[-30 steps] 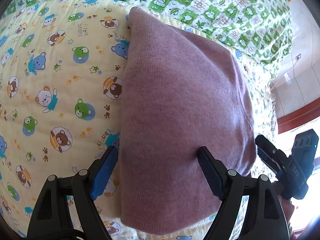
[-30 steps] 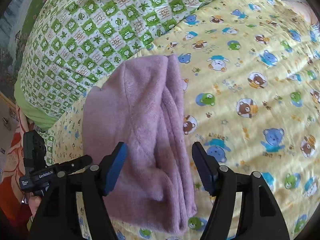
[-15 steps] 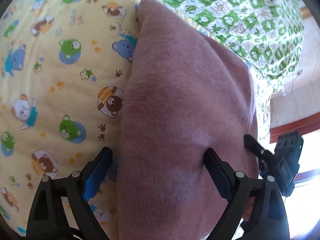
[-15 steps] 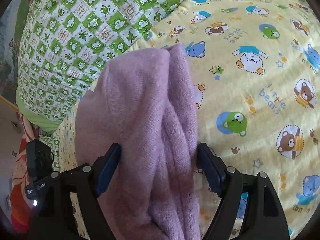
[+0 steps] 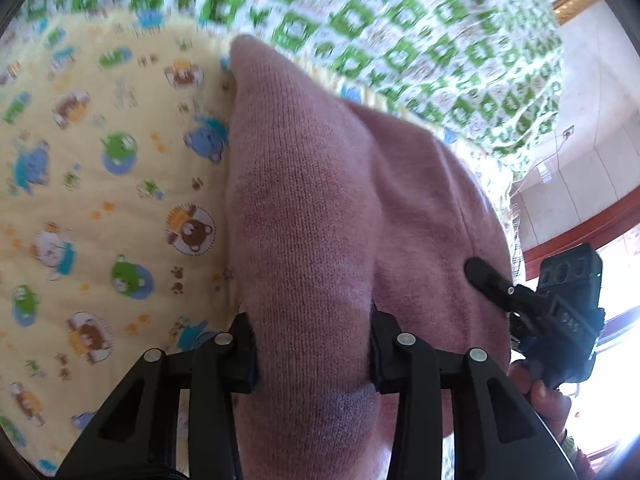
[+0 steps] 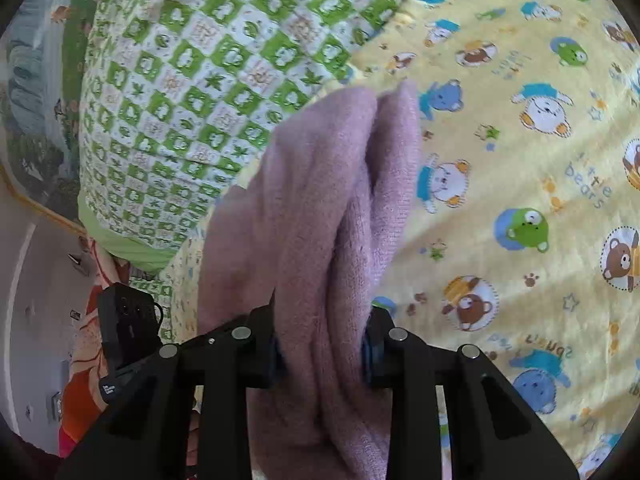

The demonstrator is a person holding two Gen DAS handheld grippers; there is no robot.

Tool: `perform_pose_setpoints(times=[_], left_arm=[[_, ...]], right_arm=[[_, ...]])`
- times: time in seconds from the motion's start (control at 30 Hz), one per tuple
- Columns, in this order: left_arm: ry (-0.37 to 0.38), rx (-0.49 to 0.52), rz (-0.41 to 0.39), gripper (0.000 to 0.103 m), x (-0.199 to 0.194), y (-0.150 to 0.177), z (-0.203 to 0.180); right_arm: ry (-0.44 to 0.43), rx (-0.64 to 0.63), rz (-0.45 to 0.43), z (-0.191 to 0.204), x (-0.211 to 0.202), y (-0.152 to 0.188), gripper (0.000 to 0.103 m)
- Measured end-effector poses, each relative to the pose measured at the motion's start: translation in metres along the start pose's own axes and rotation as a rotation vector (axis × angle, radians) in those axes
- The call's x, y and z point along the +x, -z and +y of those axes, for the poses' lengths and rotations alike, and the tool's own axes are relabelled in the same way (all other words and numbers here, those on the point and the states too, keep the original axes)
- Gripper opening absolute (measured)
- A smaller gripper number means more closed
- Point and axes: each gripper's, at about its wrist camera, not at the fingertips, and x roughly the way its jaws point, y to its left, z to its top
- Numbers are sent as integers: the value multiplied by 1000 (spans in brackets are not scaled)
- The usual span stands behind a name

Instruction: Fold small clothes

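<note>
A folded pink knitted garment (image 5: pixel 320 208) lies on the yellow bear-print blanket (image 5: pixel 100 200). My left gripper (image 5: pixel 312 354) is shut on a bunched ridge of its near end. The same pink garment (image 6: pixel 316 216) shows in the right wrist view, where my right gripper (image 6: pixel 322 350) is shut on its layered folds at the opposite end. The right gripper also shows in the left wrist view (image 5: pixel 520 300), at the garment's right edge. The left gripper's body shows at the lower left of the right wrist view (image 6: pixel 128 336).
A green-and-white checked quilt (image 5: pixel 400 20) lies bunched behind the garment, also in the right wrist view (image 6: pixel 200 80). The bed's edge, a tiled floor (image 5: pixel 592 128) and a red-brown wooden frame lie to the right. The yellow blanket (image 6: pixel 540 200) spreads wide beside the garment.
Both grippers moved in over the garment's ends and closed on it, bunching the fabric between the fingers. They were open a second ago.
</note>
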Motion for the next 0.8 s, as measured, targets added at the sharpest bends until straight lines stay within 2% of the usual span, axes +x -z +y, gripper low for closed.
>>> perform_pose_setpoints(times=[0.13, 0.27, 0.5, 0.57, 0.67, 0.73, 0.8], left_arm=[[-21, 9, -70, 39, -51, 3, 3], [-44, -14, -114, 39, -106, 15, 34], [-134, -65, -117, 39, -171, 56, 103], [-138, -87, -105, 39, -173, 67, 123], [-148, -132, -58, 39, -156, 82, 153], [-153, -153, -45, 42, -146, 90, 169], [-119, -156, -57, 45, -145, 94, 177]], right_arm=[[-49, -74, -9, 47, -4, 6, 31], [-129, -109, 15, 84, 4, 18, 31], [-213, -137, 140, 125, 57, 66, 31], [-223, -131, 175, 127, 72, 81, 31], [-213, -127, 219, 126, 97, 101, 31], [-175, -123, 254, 117, 113, 109, 31], [-119, -111, 265, 103, 124, 113, 31]])
